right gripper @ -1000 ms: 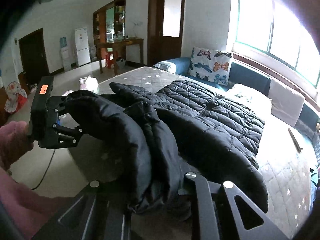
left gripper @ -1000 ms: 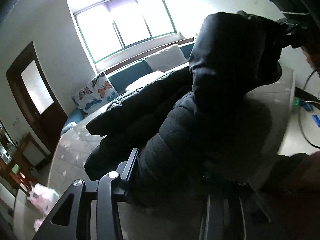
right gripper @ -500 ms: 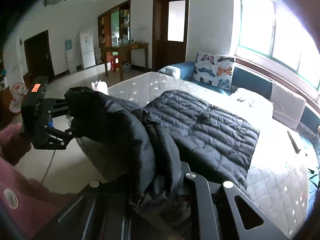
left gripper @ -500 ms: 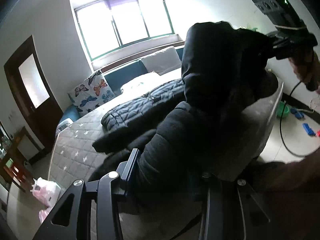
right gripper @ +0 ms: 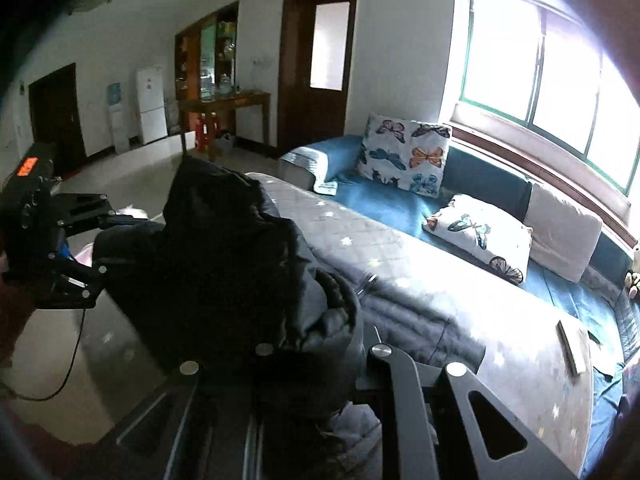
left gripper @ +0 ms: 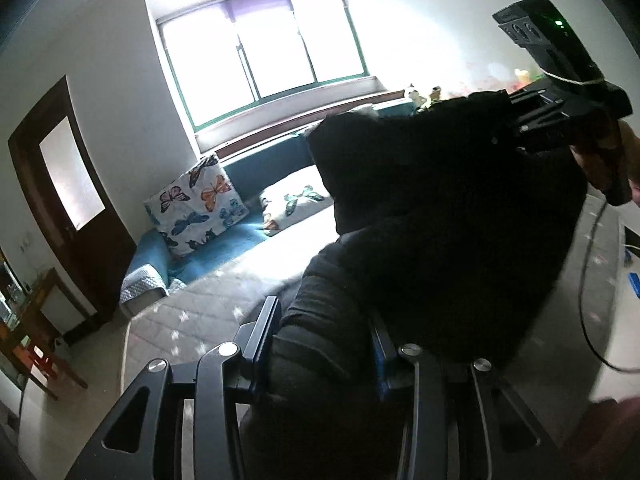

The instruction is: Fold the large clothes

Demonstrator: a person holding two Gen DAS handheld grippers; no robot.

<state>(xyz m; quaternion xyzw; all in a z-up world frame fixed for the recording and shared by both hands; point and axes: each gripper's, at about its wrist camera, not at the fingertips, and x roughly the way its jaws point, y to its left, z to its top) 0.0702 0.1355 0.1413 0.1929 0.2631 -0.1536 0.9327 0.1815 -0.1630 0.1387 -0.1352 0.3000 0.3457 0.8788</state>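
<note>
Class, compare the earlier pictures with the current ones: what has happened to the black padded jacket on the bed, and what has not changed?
The black jacket has been pulled toward the near edge of the bed and lifted, uncovering the starred quilt where it lay spread. Only a quilted part trails on the bed. Unchanged: the left claw and right claw stay clamped on the jacket; the butterfly pillow hasn't moved.

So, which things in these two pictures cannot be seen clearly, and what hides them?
- Left claw tips: left wrist view, buried in the black jacket.
- Right claw tips: right wrist view, covered by jacket folds.
- Bed near side: left wrist view, behind the lifted jacket.
- Jacket's lower part: right wrist view, smeared by motion.
- Shelf contents: right wrist view, too small.
</note>
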